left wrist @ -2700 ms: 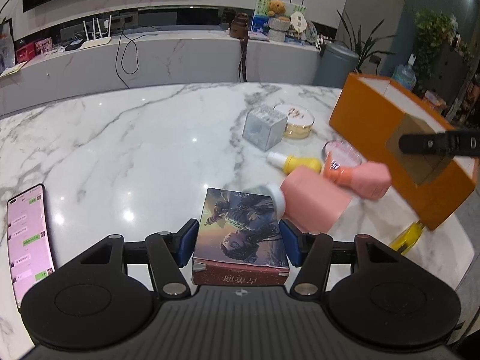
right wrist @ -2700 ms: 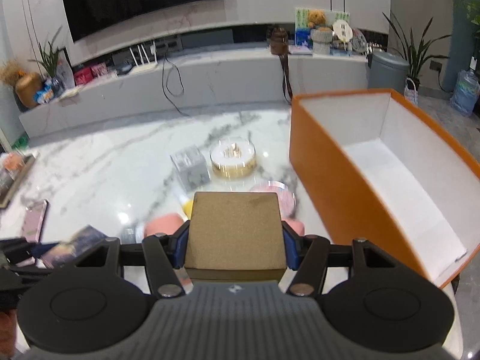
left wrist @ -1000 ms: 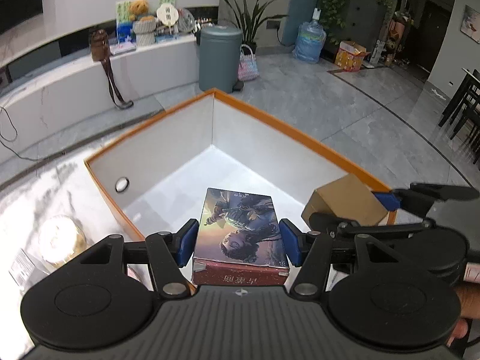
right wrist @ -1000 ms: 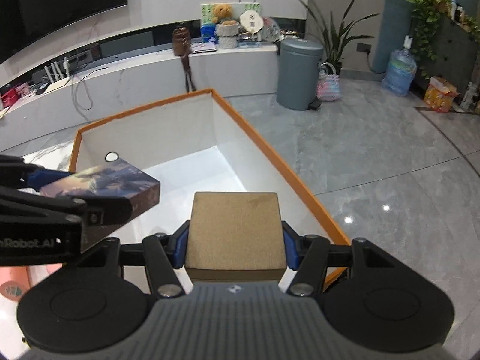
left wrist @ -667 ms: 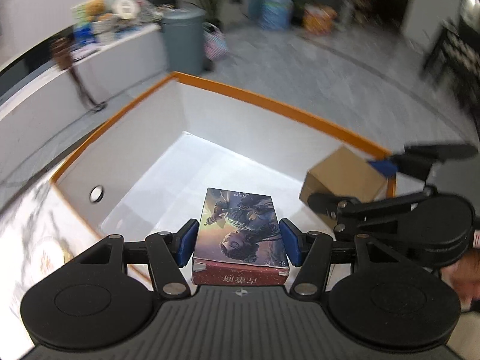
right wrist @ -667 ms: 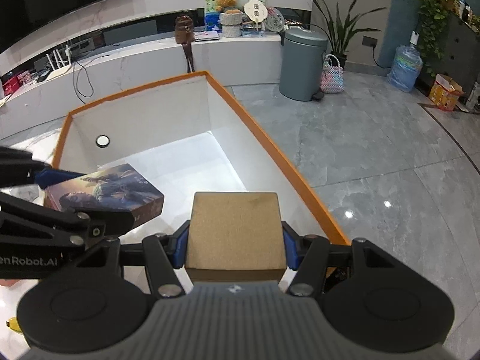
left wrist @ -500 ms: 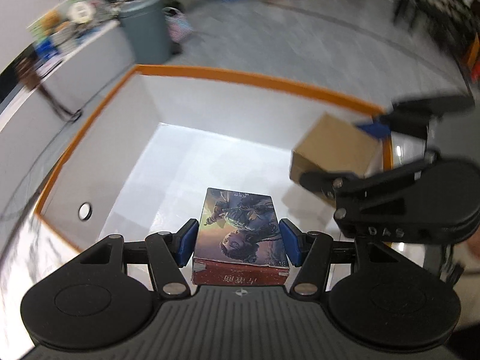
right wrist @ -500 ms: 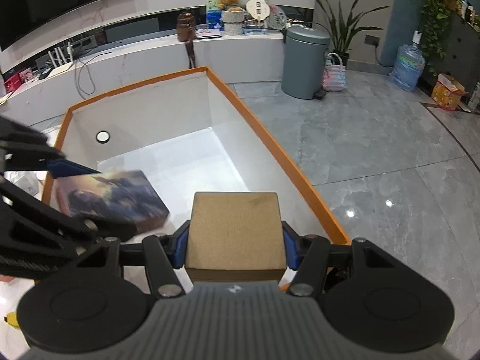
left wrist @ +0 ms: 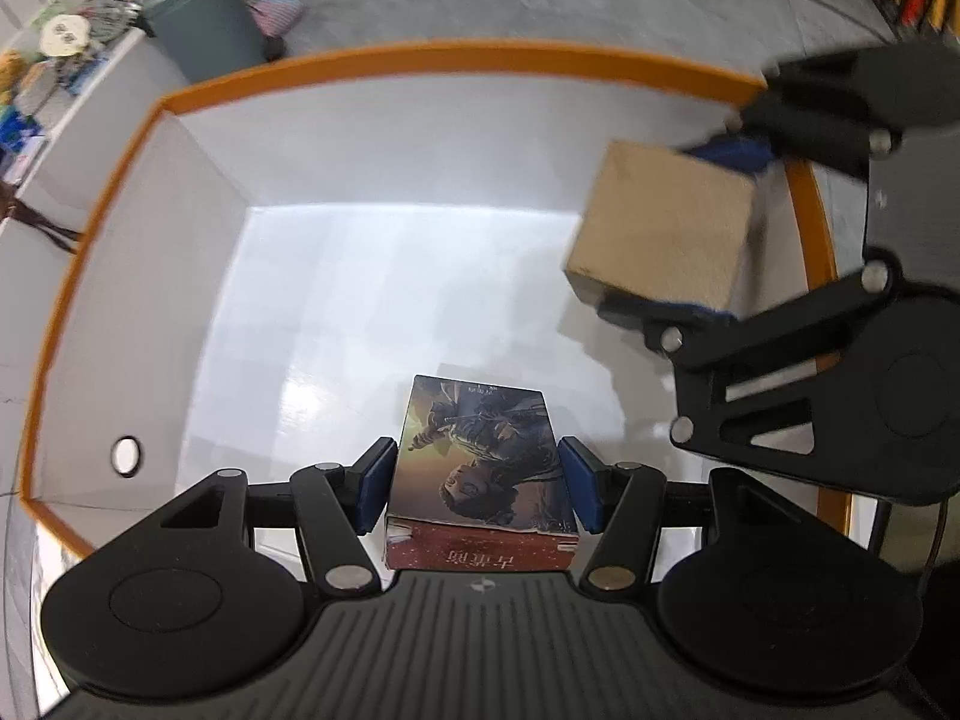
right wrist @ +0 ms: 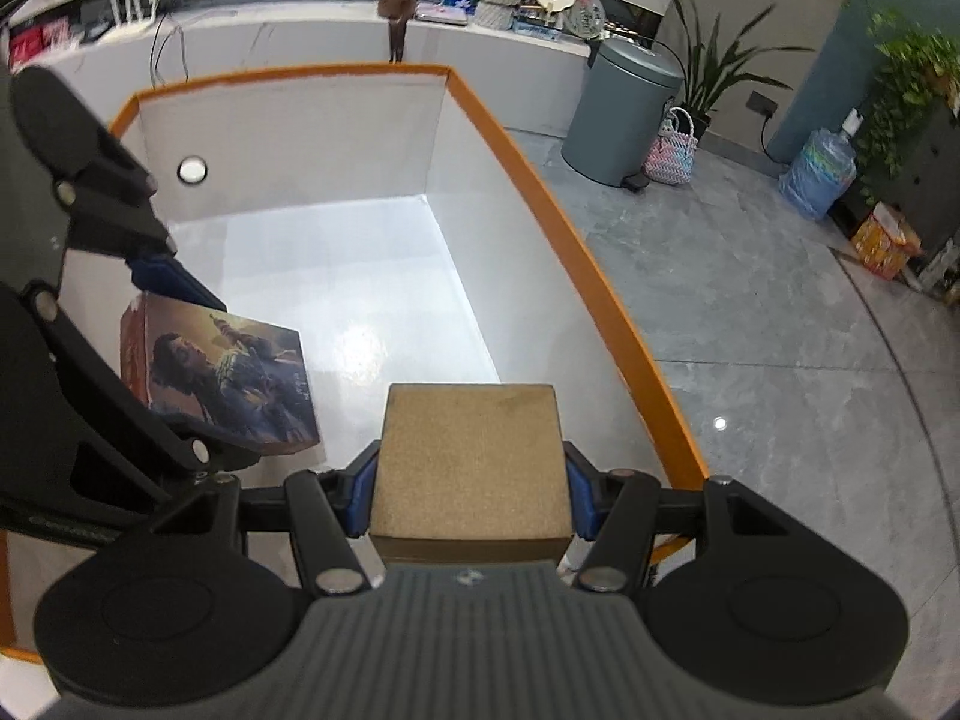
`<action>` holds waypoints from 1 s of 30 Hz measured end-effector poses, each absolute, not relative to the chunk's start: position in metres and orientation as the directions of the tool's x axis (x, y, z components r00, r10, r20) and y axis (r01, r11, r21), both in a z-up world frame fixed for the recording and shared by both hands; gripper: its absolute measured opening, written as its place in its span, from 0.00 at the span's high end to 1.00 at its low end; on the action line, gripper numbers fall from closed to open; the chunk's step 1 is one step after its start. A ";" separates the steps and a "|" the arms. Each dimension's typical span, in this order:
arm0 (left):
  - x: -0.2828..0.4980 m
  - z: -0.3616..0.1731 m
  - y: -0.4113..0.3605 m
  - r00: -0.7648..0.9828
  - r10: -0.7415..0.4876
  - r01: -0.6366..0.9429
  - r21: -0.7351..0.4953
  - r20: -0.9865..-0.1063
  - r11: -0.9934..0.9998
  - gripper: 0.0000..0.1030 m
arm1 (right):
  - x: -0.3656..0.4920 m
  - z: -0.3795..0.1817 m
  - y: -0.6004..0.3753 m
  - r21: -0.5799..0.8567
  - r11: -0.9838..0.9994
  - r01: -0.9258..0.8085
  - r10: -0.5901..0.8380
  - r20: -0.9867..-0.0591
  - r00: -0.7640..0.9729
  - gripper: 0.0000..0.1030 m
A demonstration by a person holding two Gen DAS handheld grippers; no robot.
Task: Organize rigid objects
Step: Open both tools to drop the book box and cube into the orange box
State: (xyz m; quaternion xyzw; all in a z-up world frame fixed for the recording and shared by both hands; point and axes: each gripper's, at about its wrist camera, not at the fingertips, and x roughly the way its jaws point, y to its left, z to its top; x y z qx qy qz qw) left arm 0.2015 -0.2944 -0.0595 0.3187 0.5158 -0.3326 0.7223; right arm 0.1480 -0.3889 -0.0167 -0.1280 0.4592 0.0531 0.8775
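My left gripper [left wrist: 477,489] is shut on a picture-covered card box [left wrist: 480,456] and holds it over the white inside of the orange storage box [left wrist: 420,60]. The card box also shows in the right wrist view [right wrist: 228,372], tilted, above the box floor. My right gripper [right wrist: 471,495] is shut on a brown cork block [right wrist: 471,462], held above the near right part of the orange box [right wrist: 570,228]. In the left wrist view the cork block [left wrist: 660,234] hangs at the right by the rim. Nothing lies on the visible box floor.
A round hole [left wrist: 126,455] sits in the box's end wall. Beyond the box are a grey bin [right wrist: 624,114], a water bottle [right wrist: 819,174], plants and a white counter [right wrist: 300,30] with small items. Grey tiled floor lies to the right.
Both grippers carried their objects from the marble table to the orange box. In the last second the left gripper tipped downward and lowered the card box inside; the cork block moved closer over the rim.
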 end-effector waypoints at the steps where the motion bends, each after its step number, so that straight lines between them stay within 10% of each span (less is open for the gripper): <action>1: 0.201 -0.062 -0.297 0.237 -0.146 0.818 0.116 -0.960 0.563 0.35 | 0.147 -0.017 -0.388 -0.184 0.958 -0.219 -0.027 -0.820 0.571 0.43; 30: 0.181 -0.005 -0.269 0.348 -0.201 0.733 0.132 -0.916 0.667 0.28 | 0.135 0.023 -0.383 -0.181 0.971 -0.153 -0.046 -0.779 0.625 0.31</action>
